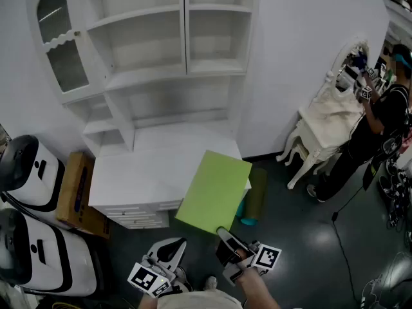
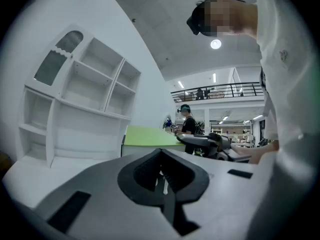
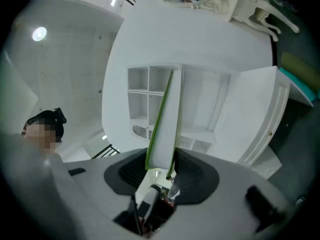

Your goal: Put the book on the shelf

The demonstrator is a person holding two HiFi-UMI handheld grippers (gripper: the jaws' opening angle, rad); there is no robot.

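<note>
A flat lime-green book (image 1: 215, 188) hangs tilted over the front right corner of the white desk top (image 1: 148, 166). My right gripper (image 1: 224, 234) is shut on the book's near edge. In the right gripper view the book (image 3: 167, 119) stands edge-on between the pads, pointing at the white shelf unit (image 3: 150, 91). The shelf unit (image 1: 138, 76) rises behind the desk with bare compartments. My left gripper (image 1: 172, 246) hangs low beside the right one, jaws together and holding nothing. In the left gripper view the left gripper (image 2: 162, 176) faces the shelf (image 2: 90, 99) and the book (image 2: 150, 134).
Two white-and-black machines (image 1: 29, 166) (image 1: 35, 253) and a cardboard box (image 1: 77, 192) stand left of the desk. A green roll (image 1: 257, 195) lies on the floor to its right. Farther right, a person (image 1: 380, 124) stands by a white ornate table (image 1: 328, 124).
</note>
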